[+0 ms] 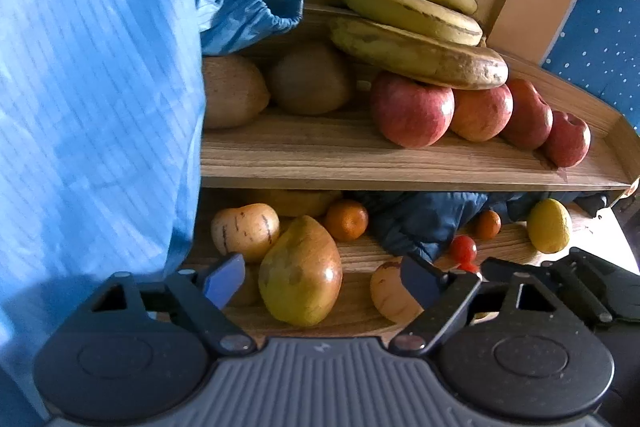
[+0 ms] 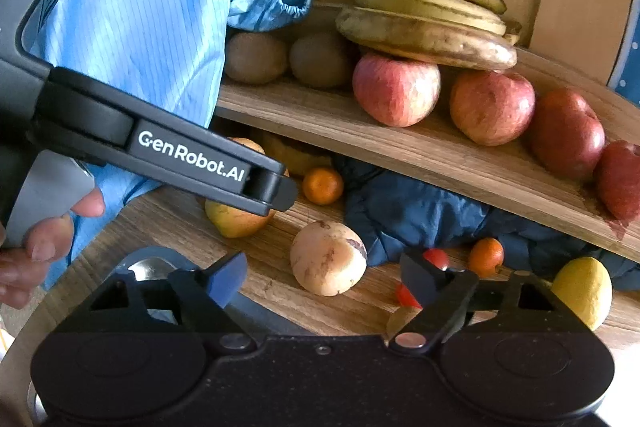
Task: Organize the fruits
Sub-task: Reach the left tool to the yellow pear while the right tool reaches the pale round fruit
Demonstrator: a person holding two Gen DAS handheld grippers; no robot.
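The wooden shelf carries apples under bananas (kiwis alongside); left tool and right tool both gape, empty.

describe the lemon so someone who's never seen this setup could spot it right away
Find the raised wooden shelf carrying bananas and red apples, then look beneath its right end on the lower wooden surface. The lemon lies there, beside dark blue cloth: a plain yellow oval, larger than the nearby small orange fruit.
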